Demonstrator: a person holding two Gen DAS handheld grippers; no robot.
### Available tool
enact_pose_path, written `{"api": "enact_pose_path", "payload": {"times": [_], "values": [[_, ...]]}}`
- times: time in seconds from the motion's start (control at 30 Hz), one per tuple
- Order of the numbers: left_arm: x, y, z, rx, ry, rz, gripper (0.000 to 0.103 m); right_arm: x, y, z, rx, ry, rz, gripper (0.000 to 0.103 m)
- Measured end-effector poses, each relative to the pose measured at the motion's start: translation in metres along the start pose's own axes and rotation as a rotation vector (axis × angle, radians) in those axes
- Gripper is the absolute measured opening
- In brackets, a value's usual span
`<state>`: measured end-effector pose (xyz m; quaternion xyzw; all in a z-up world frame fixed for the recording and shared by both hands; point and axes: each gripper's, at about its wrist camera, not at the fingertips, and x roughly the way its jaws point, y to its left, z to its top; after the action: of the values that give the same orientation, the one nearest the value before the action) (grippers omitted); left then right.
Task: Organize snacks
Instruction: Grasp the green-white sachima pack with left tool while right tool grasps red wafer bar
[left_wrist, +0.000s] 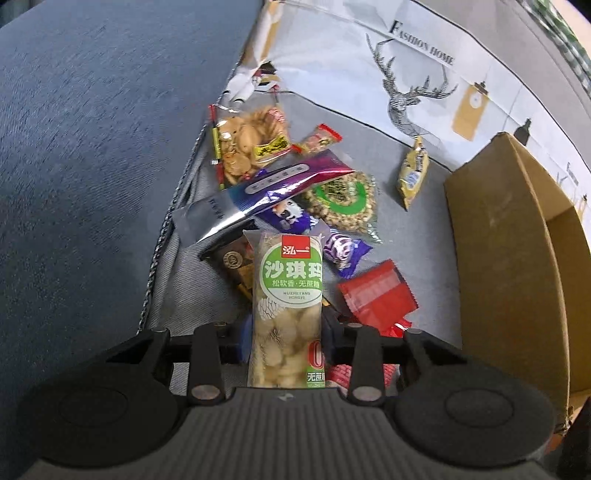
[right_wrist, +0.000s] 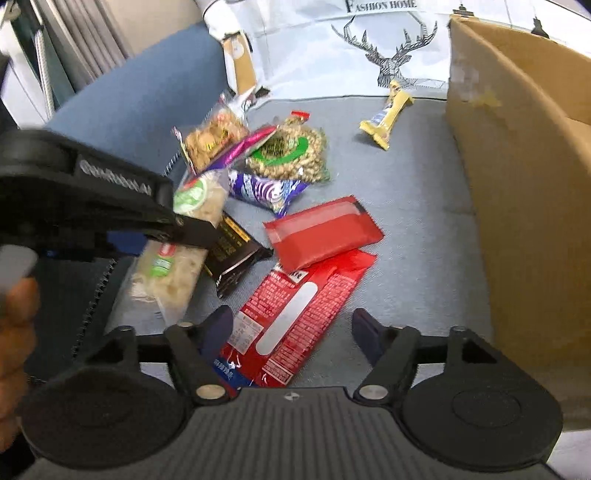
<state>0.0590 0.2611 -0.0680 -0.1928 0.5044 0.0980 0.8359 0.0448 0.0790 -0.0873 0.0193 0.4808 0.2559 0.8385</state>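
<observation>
Left tongs (left_wrist: 286, 332) grip sachima pack (left_wrist: 286, 295); cardboard box (left_wrist: 517, 258) interior hidden.

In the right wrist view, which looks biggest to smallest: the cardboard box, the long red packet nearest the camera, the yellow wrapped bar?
1. Cardboard box, largest.
2. Long red packet; nearness to the camera may flatter it.
3. Yellow wrapped bar, smallest, though it lies farthest away.
</observation>
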Motion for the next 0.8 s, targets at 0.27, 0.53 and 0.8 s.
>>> {"api": "enact_pose_path", "payload": {"times": [0.27, 0.53, 0.8], "values": [[0.010, -0.005, 0.000, 0.034, 0.018, 0.019, 0.040, 0.015, 0.025, -0.009, -0.177, 0.016, -0.100, 0.075], [0.013, -0.024, -0.007, 0.136, 0.058, -0.055, 0.040, -0.005, 0.001, -0.006, -0.208, 0.045, -0.110, 0.048], [0.024, -0.034, -0.017, 0.198, 0.120, -0.011, 0.042, -0.015, -0.020, -0.015, -0.218, 0.097, -0.096, 0.053]]}}
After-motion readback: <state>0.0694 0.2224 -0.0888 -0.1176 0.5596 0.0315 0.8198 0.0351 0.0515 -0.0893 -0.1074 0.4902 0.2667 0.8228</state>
